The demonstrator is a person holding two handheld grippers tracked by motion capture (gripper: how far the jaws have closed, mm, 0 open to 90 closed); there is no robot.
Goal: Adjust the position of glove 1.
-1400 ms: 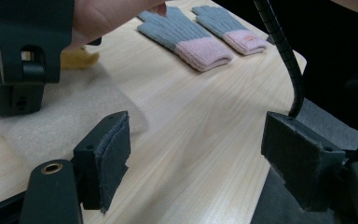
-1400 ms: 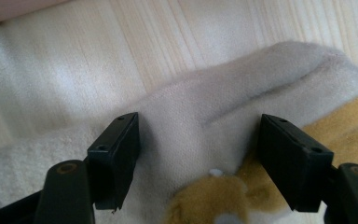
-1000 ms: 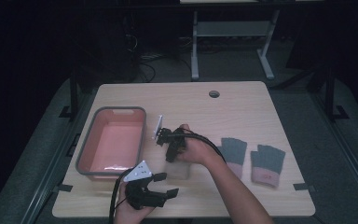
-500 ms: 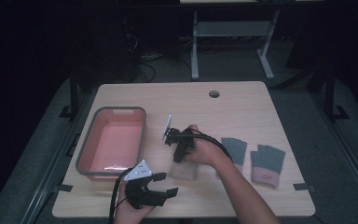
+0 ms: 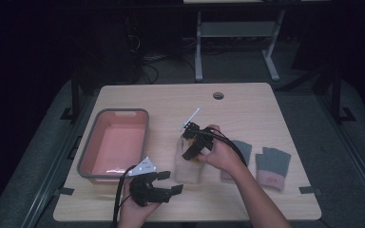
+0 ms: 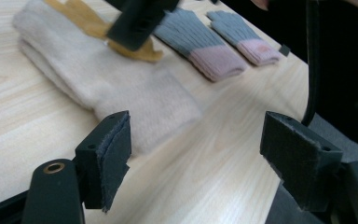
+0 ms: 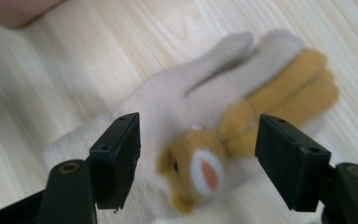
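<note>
The cream glove with the orange animal face lies flat on the counter, in the middle of the high view, right of the pink bin. The right gripper hangs over it with jaws open; the left gripper, at the lower middle, is open too. To grip well, I think the right jaws should go down straight and pinch one layer near the face, not push the glove along.

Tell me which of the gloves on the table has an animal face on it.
The cream glove under the right hand-held gripper: it bears a tan animal face. The two grey gloves with pink cuffs are plain.
</note>
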